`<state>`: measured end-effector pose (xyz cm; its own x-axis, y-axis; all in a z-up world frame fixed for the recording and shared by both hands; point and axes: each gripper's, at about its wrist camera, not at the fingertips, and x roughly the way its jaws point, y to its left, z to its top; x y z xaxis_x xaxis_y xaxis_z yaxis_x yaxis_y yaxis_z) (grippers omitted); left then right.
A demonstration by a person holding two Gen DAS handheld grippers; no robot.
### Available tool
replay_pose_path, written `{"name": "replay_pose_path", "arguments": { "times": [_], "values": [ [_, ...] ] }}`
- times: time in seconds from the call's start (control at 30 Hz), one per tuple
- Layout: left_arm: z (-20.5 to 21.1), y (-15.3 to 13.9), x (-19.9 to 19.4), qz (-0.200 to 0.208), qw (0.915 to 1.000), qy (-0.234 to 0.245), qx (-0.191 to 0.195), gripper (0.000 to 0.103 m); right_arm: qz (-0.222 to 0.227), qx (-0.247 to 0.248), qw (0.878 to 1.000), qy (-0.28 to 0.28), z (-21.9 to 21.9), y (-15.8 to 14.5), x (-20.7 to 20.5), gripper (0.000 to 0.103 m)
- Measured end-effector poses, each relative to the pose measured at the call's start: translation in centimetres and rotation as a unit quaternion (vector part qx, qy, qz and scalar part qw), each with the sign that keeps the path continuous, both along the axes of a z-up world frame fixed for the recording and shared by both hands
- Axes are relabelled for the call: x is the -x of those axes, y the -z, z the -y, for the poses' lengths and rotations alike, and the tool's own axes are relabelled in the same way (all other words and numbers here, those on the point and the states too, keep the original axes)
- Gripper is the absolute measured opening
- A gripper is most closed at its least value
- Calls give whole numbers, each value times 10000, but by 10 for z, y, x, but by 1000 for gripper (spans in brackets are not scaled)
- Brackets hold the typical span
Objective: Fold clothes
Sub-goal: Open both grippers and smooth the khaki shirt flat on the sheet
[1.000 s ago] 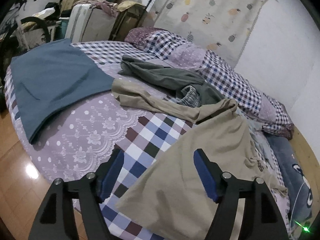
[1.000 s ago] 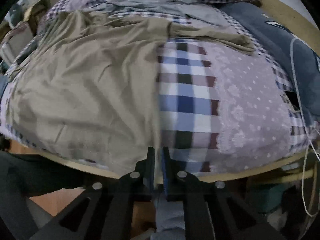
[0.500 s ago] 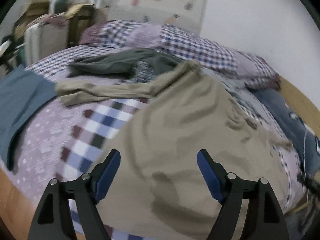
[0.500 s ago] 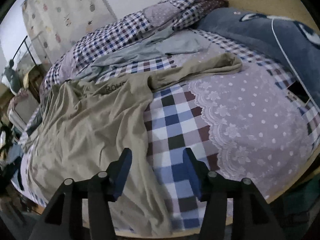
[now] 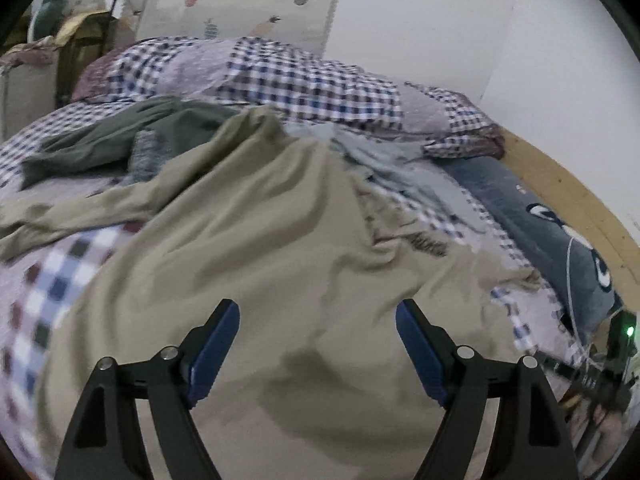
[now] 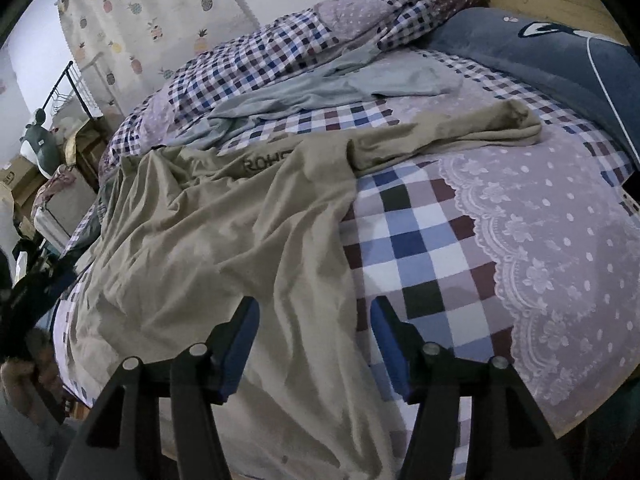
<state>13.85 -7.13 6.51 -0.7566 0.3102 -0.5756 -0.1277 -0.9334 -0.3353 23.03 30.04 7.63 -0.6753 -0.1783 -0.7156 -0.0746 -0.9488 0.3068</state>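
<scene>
While spread across most of both views, fills the scene as a checked and lilac lace-print bed cover. Lies on it rumpled and unfolded: a large khaki long-sleeved top, body toward the near edge, one sleeve stretched off across the lilac part, dark lettering near the neck. Runs along the far side against the white wall as a rolled checked quilt. Sits beside the wooden bed frame as a dark blue cushion with a white printed figure. Rests beyond the khaki top, between it and the quilt, as a pale grey-blue garment. Shows only in the left wrist view, bunched at the far left, as a dark green garment, partly under the khaki shoulder. Hangs on the wall as a pineapple-print cloth.

Hovers over the khaki body with jaws wide apart and nothing between them: left gripper. Hovers at the khaki top's right edge, jaws likewise spread and empty: right gripper.
</scene>
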Motion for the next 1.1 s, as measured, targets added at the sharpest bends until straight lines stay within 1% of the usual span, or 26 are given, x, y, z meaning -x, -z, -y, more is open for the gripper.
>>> {"name": "replay_pose_path", "arguments": {
  "times": [0.07, 0.13, 0.3, 0.33, 0.43, 0.5, 0.57, 0.63, 0.7, 0.8, 0.9, 0.97, 1.1],
  "values": [
    [-11, -2, 15, -168, 9999, 19, -2, 84, 9, 53, 10000, -23, 0, 1, 2, 62],
    [-17, -3, 35, -245, 9997, -21, -65, 84, 3, 80, 10000, -58, 1, 1, 4, 62],
    [-19, 7, 84, -185, 9976, -313, -586, 84, -1, 125, 9997, -229, 2, -1, 16, 62],
    [-20, 11, 91, -138, 9972, -331, -662, 84, 2, 98, 9996, -263, 2, -2, 19, 62],
    [-24, 24, 105, 80, 9969, -356, -695, 85, -80, -145, 9990, -415, 3, -11, 37, 62],
    [-28, 31, 111, 225, 9964, -259, -781, 88, -194, -207, 9980, -572, 4, -21, 54, 62],
    [-34, 36, 116, 335, 9963, -133, -776, 88, -364, -277, 9954, -846, 8, -32, 79, 62],
    [-39, 38, 117, 345, 9973, -135, -636, 88, -432, -399, 9902, -1266, 13, -40, 112, 62],
    [-41, 40, 120, 378, 9979, -150, -509, 88, -355, -440, 9846, -1655, 20, -42, 144, 62],
    [-42, 43, 127, 532, 9972, -186, -499, 88, -177, -632, 9741, -2164, 27, -42, 195, 62],
    [-38, 46, 134, 633, 9961, -210, -574, 88, -5, -851, 9663, -2428, 27, -38, 244, 62],
    [-35, 46, 135, 650, 9957, -216, -632, 88, 179, -937, 9633, -2508, 25, -32, 278, 62],
    [-27, 46, 137, 650, 9952, -213, -700, 88, 509, -1046, 9567, -2667, 22, -15, 328, 62]
  ]
}}
